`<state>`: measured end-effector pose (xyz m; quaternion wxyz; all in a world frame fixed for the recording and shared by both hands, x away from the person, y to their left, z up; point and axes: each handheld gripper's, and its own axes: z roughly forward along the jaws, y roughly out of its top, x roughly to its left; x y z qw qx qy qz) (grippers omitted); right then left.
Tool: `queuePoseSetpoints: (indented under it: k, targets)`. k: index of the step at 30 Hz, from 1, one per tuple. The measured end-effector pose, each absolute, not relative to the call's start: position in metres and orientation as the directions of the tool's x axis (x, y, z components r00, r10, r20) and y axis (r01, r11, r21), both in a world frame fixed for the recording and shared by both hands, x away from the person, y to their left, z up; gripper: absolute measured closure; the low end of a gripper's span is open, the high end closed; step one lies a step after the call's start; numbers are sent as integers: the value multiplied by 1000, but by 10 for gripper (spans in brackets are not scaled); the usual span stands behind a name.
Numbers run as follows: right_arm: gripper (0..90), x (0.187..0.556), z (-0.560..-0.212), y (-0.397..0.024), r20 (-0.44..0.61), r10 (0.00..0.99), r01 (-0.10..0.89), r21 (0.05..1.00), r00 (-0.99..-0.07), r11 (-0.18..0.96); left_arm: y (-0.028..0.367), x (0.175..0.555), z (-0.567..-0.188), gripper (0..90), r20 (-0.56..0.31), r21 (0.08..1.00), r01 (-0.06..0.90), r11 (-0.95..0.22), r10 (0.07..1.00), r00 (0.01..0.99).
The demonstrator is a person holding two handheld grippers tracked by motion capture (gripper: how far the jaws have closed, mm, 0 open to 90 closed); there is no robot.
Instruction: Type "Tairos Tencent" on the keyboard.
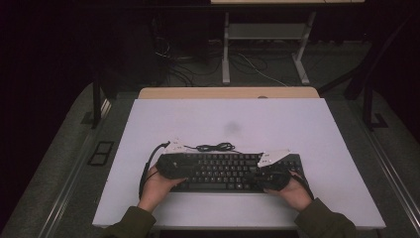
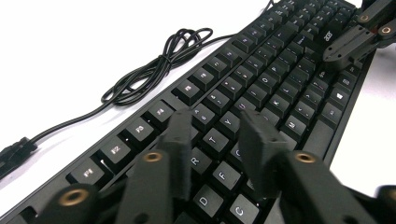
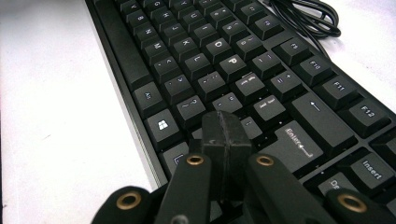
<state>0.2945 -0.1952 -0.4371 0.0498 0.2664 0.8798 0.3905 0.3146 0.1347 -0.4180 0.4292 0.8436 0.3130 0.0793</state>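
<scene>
- Your keyboard [image 1: 228, 171] lies flat on the white table [image 1: 228, 124], near the edge closest to you and roughly centred between your two hands.
- Your left tool [image 2: 224, 135] hangs over the left end of the keyboard, and its two black fingers [image 2: 180, 140] stand apart with a clear gap between them.
- Nothing sits in that gap: through it you see the keys around R, T and F, and the fingers grip none of them.
- Whether the left fingertips touch the key tops, I cannot tell from here.
- In the high view your left hand [image 1: 158, 186] comes in from the bottom and wraps the left tool's body at the keyboard's left end.
- Your right tool [image 3: 226, 133] is over the right end of the keyboard, fingers pressed flat together, pad against pad, holding nothing.
- Its closed tip points at the keys just left of Enter, near the shift row; contact with them is too close to call.
- Your right hand [image 1: 292, 191] holds that tool at the keyboard's right end, just in front of its near edge.
- The keyboard's black cable [image 2: 159, 65] lies in a loose coil on the table just behind the function row, touching nothing else.
- From the left tool's camera, the right tool shows far off at the other end of the keys.
</scene>
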Motion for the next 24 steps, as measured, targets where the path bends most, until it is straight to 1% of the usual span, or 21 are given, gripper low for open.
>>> queuePoseSetpoints:
  k: [1,2,3,6,8,9,11,17,18,20,21,22,23,24]
  targets:
    - [893,295,-437,-195,122,507,430,714,-853,552,136,314,-418,547,-137,776,460,-432,595,792]
    - [893,295,-437,-195,122,507,430,714,-853,552,137,313,-418,547,-134,776,455,-436,591,795]
    - [893,295,-437,-196,122,506,430,715,-854,552,138,312,-418,470,-129,780,451,-434,594,794]
    - [891,295,-437,-196,126,506,431,715,-853,550,142,310,-418,401,-120,785,442,-434,593,796]
    - [882,295,-437,-196,129,505,432,716,-854,549,145,308,-418,389,-124,787,444,-429,595,794]
    - [857,295,-437,-196,138,505,438,717,-852,543,146,307,-418,371,-120,786,441,-434,593,796]
    - [851,295,-437,-196,137,503,433,722,-854,540,147,306,-418,367,-121,786,444,-430,597,793]
    - [776,293,-430,-197,146,494,424,745,-857,515,149,304,-417,339,-122,791,441,-425,597,793]
    - [776,293,-430,-197,146,494,424,745,-857,515,150,303,-417,339,-123,792,441,-422,597,793]
    - [738,293,-428,-199,153,498,425,756,-854,497,152,302,-417,331,-121,797,435,-419,595,795]
    - [690,292,-427,-200,151,504,424,764,-851,487,152,302,-416,322,-123,799,436,-414,596,793]
    - [690,292,-427,-200,151,504,424,764,-851,487,153,301,-416,322,-122,801,434,-413,596,794]
    - [618,292,-426,-203,150,505,420,773,-850,477,154,301,-416,313,-127,804,436,-405,599,791]
    - [618,292,-426,-203,150,505,420,773,-850,477,154,301,-416,313,-129,805,436,-401,600,790]
